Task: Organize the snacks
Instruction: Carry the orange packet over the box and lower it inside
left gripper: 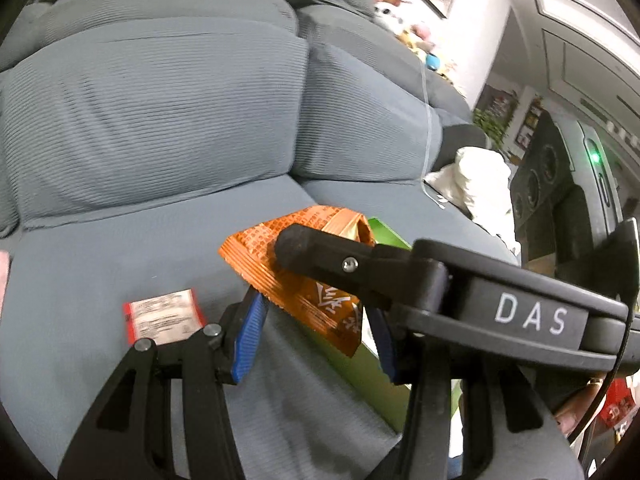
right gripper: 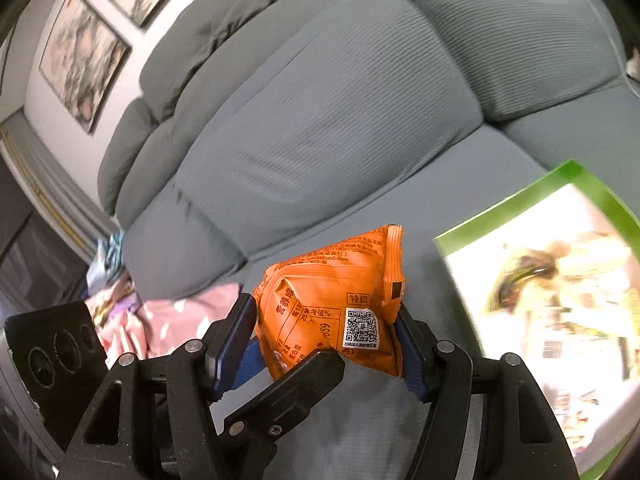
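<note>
An orange snack packet hangs above the grey sofa seat, and my right gripper is shut on it, blue pads pressing both sides. In the left wrist view the same packet lies between the blue pads of my left gripper, which seem to press its edges. The right gripper's black finger crosses over the packet there. One left finger touches the packet's near underside in the right wrist view. A red and white packet lies flat on the seat to the left.
A green-edged box with a printed picture sits on the seat to the right, also seen under the packet. Sofa back cushions rise behind. Pink cloth lies at one end, a white bundle at the other.
</note>
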The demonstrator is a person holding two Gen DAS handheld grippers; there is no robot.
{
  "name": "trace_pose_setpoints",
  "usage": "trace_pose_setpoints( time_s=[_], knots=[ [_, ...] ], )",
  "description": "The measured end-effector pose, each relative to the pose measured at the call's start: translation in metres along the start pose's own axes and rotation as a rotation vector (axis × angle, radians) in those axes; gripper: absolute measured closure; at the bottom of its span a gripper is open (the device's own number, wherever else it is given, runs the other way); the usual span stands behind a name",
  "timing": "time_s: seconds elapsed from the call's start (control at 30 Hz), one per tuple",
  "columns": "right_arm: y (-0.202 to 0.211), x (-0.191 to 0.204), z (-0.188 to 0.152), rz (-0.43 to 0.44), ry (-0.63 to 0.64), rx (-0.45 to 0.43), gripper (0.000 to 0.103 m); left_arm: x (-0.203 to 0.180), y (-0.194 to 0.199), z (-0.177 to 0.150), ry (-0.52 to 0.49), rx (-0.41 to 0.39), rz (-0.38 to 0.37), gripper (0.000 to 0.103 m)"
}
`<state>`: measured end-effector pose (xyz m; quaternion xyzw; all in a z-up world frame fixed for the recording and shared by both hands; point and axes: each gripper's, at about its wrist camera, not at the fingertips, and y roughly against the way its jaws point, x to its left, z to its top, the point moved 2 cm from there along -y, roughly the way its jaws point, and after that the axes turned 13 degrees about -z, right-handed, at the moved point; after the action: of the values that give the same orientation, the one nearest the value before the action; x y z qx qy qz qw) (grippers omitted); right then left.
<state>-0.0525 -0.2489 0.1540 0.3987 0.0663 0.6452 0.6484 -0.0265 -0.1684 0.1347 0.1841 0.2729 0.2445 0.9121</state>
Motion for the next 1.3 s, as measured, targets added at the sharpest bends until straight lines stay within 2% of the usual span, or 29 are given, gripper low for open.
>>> trace_pose_setpoints(
  time_s=[0.3,0.7,0.97,1.3],
  knots=[
    [0.02,-0.055,0.011,-0.065,-0.125,-0.043,0.035,-0.034,-0.045,0.008,-0.052,0.081,-0.086,0.055],
    [0.015,-0.11,0.012,-0.158,-0.274,-0.004,0.035,-0.051,-0.101,0.003,-0.027,0.201,-0.17,0.055],
    [0.004,-0.128,0.01,-0.214,-0.315,0.042,0.035,-0.05,-0.122,-0.003,-0.008,0.249,-0.183,0.055],
    [-0.007,-0.142,0.005,-0.241,-0.366,0.082,0.035,-0.045,-0.137,-0.011,0.024,0.291,-0.185,0.055]
  ],
)
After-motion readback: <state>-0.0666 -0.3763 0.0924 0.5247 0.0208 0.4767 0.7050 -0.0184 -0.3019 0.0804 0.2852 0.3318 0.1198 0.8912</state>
